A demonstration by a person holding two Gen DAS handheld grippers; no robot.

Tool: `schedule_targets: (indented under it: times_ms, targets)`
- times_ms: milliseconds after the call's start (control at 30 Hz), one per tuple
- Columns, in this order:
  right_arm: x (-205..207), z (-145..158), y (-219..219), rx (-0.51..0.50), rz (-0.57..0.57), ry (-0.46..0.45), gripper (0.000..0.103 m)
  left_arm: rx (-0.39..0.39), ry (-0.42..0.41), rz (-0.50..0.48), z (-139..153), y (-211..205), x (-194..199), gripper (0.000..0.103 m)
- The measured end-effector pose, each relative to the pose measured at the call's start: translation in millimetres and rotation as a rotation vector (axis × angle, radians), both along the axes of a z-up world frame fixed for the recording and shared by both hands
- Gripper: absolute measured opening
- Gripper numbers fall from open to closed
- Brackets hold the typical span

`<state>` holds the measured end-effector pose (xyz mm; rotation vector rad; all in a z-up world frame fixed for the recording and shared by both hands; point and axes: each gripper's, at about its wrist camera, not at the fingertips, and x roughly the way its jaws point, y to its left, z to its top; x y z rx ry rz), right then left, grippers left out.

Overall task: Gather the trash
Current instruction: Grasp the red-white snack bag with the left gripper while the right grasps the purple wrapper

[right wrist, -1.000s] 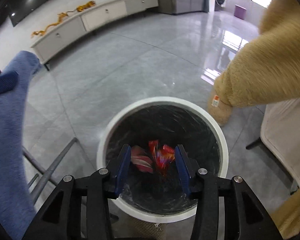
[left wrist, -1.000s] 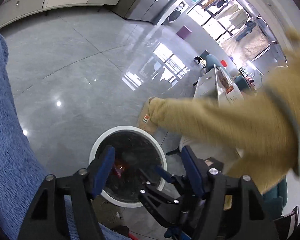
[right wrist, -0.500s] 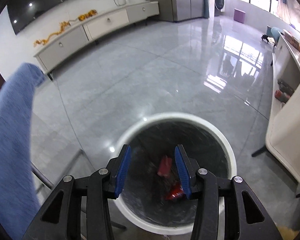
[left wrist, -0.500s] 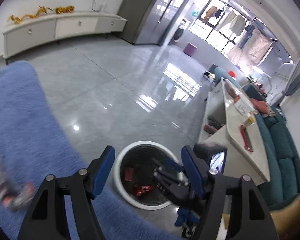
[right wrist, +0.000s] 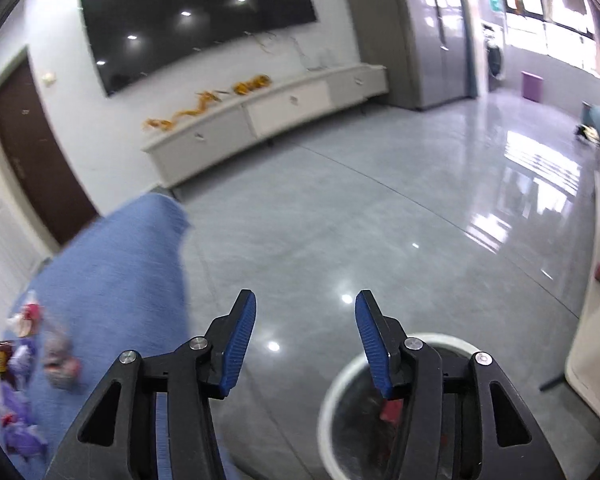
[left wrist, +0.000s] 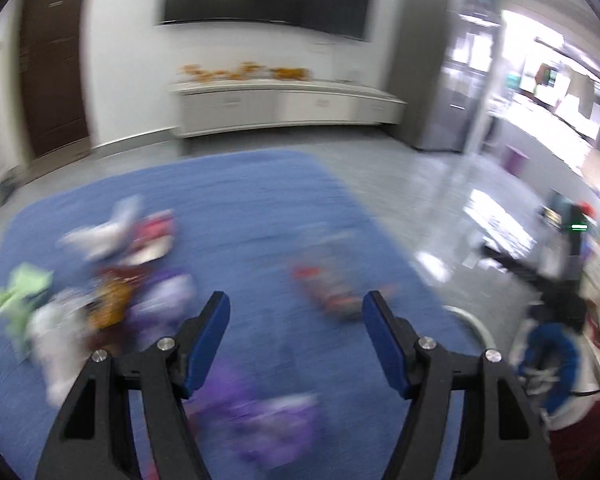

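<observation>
A large room with a glossy grey tiled floor (right wrist: 380, 232). On the far wall hangs a wide black television (right wrist: 196, 20), and below it runs a long white low cabinet (right wrist: 268, 120) with orange decorations on top. A dark brown door (right wrist: 36, 168) stands at far left.

A blue cloth-covered surface (left wrist: 260, 208) fills the left wrist view, which is blurred. Snack wrappers lie scattered on it: a cluster of white, red, purple and green wrappers (left wrist: 112, 272) at left, a red and orange wrapper (left wrist: 328, 288) near the middle, and a purple wrapper (left wrist: 260, 428) at the near edge.

To the right of the cloth, on the floor, stands a round white trash bin (right wrist: 340, 392) with a dark liner; red trash (right wrist: 390, 410) lies inside it.

The left gripper (left wrist: 296, 312), black with blue pads, is above the cloth, jaws apart and nothing between them. The right gripper (right wrist: 306, 312) is above the floor at the bin's near left rim; its jaws have just been opening and hold nothing.
</observation>
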<state>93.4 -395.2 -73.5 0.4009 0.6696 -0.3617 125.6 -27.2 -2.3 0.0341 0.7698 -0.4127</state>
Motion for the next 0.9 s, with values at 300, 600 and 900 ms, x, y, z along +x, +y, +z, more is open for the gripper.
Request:
schedule_targets:
  times_ms: [300,600,900]
  targets:
    - [5,20,68,-0.036,0.280,-0.032,0.053,0.076,0.065,0.222,-28,100,-29,0.067]
    - [5,26,121,-0.034,0.462,-0.029,0.053,0.050,0.119,0.085,-38,82,-41,0.067]
    - [0,32,166,-0.026,0.595,-0.017,0.053,0.025,0.171,-0.005,-54,64,-38,0.052]
